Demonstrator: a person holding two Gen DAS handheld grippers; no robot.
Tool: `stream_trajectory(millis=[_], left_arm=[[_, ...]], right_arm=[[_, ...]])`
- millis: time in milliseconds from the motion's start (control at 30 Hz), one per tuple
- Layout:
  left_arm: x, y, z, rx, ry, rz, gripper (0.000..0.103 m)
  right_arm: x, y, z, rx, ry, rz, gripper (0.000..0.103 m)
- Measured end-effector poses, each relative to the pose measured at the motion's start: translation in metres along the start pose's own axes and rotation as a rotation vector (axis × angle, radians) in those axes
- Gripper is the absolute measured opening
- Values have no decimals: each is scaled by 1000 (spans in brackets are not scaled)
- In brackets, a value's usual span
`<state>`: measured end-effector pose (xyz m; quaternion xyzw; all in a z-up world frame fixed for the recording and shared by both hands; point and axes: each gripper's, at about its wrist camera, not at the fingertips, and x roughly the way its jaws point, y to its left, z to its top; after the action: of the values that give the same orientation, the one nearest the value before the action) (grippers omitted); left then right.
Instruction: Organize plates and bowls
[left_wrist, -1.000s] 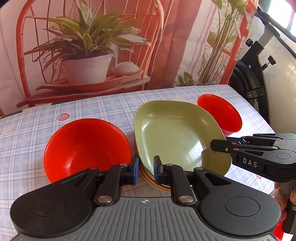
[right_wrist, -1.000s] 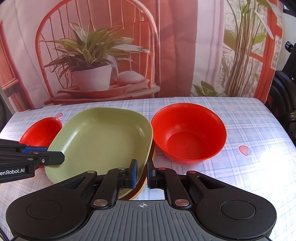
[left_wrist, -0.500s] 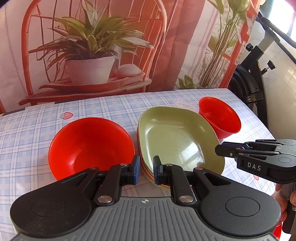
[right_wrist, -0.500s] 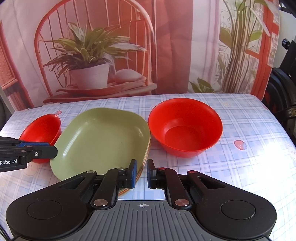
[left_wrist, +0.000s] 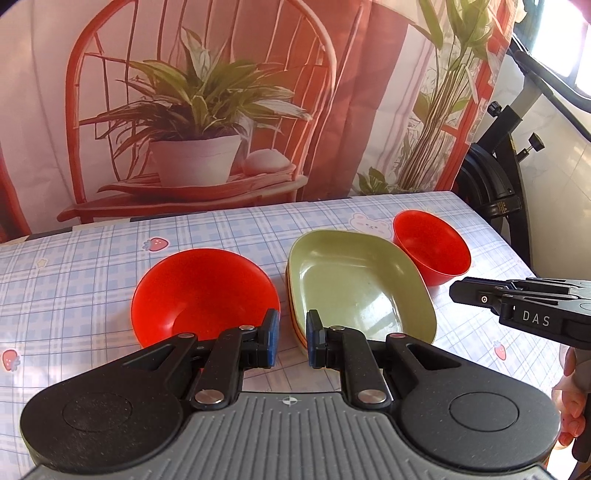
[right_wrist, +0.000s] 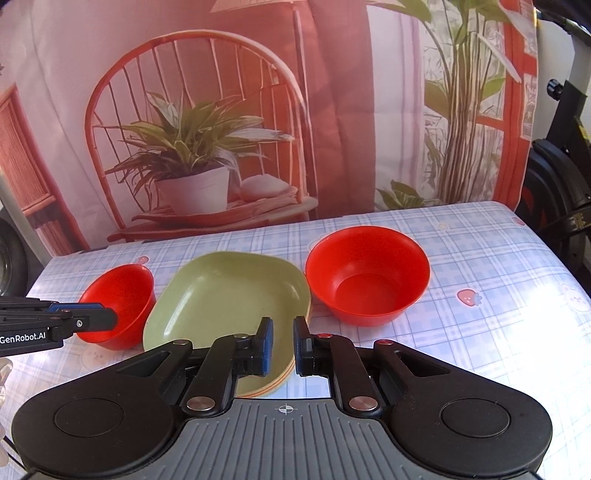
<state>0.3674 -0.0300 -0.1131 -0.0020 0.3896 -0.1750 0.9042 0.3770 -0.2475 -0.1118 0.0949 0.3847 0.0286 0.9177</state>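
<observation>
A green plate lies on top of a stack of orange plates in the middle of the table; it also shows in the right wrist view. A red bowl stands left of the stack, small in the right wrist view. A second red bowl stands right of the stack, also in the left wrist view. My left gripper hovers empty, jaws slightly apart, above the gap between left bowl and stack. My right gripper hovers empty, slightly open, over the stack's near right edge.
The table has a blue checked cloth with strawberry prints. A printed backdrop of a chair and potted plant hangs behind it. Black exercise equipment stands past the table's right edge.
Both grippers have pulled back and risen, so plates and bowls look smaller and farther. The green plate now lies flat on the stack. The jaws kept their small gap.
</observation>
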Motion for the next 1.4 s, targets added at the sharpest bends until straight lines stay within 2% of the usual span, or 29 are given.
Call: stream_trajectory(millis=[233,433,800,1000,1400], left_arm=[[-32,17,-9,-22,-22,27,16],[-43,38,-7,-41,-42,91,16],[1,73,-10,-114,-19,158,17],[20,83,-20,-164,-20,141,17],[22,95,-35,-202,-64,73,17]], right_arm=[[-27,0,-11,48,-28,24,11],[-31,10,-11,33,-31,47,11],[-12,44,-2,-41,11,54,11],[8,70,10,-150,33,47,11],[59,128,17,-292,60,88,11]])
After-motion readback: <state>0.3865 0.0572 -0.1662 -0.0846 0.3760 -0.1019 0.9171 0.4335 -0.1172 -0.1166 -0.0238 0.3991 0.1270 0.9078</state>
